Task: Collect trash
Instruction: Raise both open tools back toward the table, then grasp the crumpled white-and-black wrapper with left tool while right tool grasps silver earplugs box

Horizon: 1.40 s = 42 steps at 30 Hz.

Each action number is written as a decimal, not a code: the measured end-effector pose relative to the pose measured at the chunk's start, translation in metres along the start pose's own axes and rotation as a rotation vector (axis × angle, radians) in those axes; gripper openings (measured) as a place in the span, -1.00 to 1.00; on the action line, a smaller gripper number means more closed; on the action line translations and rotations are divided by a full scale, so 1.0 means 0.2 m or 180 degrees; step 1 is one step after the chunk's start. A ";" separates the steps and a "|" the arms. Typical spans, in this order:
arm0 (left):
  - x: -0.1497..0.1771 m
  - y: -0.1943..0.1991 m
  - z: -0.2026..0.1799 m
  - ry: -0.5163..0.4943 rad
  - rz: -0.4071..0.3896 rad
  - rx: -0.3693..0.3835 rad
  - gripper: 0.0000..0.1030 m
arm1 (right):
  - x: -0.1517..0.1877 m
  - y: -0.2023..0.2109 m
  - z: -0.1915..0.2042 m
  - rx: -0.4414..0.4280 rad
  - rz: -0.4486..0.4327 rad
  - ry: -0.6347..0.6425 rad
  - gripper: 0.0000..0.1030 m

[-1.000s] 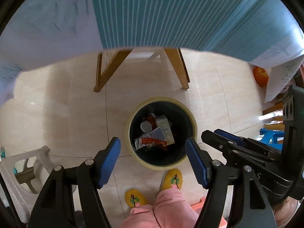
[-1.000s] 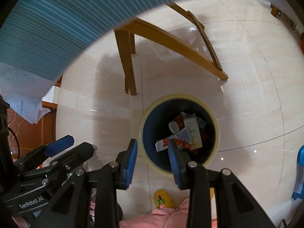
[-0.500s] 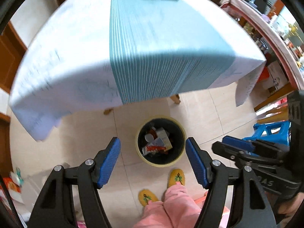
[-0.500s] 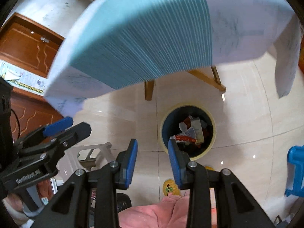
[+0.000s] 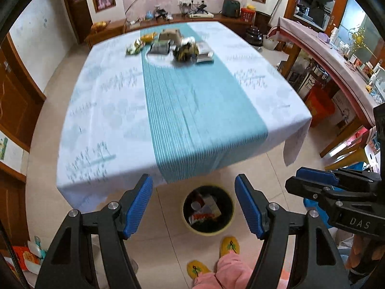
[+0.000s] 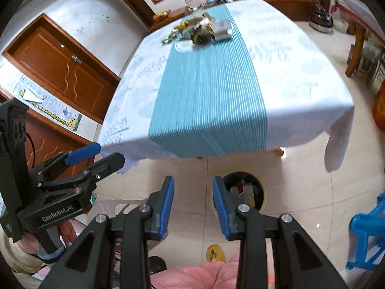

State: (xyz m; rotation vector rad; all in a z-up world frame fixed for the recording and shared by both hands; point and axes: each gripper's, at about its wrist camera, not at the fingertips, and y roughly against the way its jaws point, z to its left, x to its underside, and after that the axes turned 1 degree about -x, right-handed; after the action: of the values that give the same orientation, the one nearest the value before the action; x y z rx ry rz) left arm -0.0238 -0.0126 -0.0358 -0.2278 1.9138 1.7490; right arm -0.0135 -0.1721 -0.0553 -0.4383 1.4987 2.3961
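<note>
A round dark trash bin (image 5: 208,210) with a yellow rim stands on the floor by the table's near edge and holds several wrappers and cartons; it also shows in the right wrist view (image 6: 244,192). A pile of trash (image 5: 176,47) lies at the far end of the table, also in the right wrist view (image 6: 204,30). My left gripper (image 5: 193,204) is open and empty, high above the bin. My right gripper (image 6: 192,207) is open and empty, left of the bin.
The table (image 5: 115,110) has a white cloth with a teal striped runner (image 5: 192,110). The person's yellow slippers (image 5: 229,245) are near the bin. A blue stool (image 6: 368,231) is at right. Cabinets and a sideboard (image 5: 336,55) line the walls.
Both grippers have risen and tilted up from above the bin, so the whole table top and the trash pile have come into view. The bin looks smaller. Both stay open.
</note>
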 end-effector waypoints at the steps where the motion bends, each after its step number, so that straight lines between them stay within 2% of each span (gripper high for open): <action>1: -0.03 0.01 -0.01 -0.0003 -0.0023 -0.0023 0.34 | -0.03 0.02 0.01 -0.0019 -0.0008 0.0065 -0.35; 11: -0.21 0.03 -0.03 0.0254 -0.0045 -0.0063 0.34 | -0.30 0.04 0.06 -0.0097 -0.0019 0.0468 -0.35; 18: -0.41 -0.07 0.04 0.0232 -0.0056 -0.0059 0.34 | -0.49 -0.01 0.04 -0.0087 -0.0043 0.0474 -0.35; 23: -0.65 -0.25 0.11 0.0126 0.0006 0.0111 0.34 | -0.68 -0.10 -0.01 0.0044 -0.0156 0.0263 -0.35; 26: -0.84 -0.41 0.17 0.0046 0.0137 0.0333 0.34 | -0.80 -0.16 -0.05 0.0174 -0.0257 0.0089 -0.35; 33: -1.24 -0.78 0.26 -0.0055 0.0395 0.0578 0.34 | -1.08 -0.35 -0.19 0.0401 -0.0345 -0.0575 -0.35; 37: -1.38 -0.97 0.27 -0.0140 0.0545 0.0691 0.34 | -1.21 -0.44 -0.27 0.0484 -0.0403 -0.0866 -0.35; 42: -1.50 -1.17 0.25 -0.0094 0.0715 0.0816 0.34 | -1.30 -0.50 -0.33 0.0545 -0.0417 -0.0989 -0.35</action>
State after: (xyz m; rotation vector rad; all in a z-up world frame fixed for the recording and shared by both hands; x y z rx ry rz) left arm 0.3516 -0.0668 -0.0960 0.1098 2.1857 1.6088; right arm 0.2704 -0.2092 -0.0612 -0.1144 1.4674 2.0991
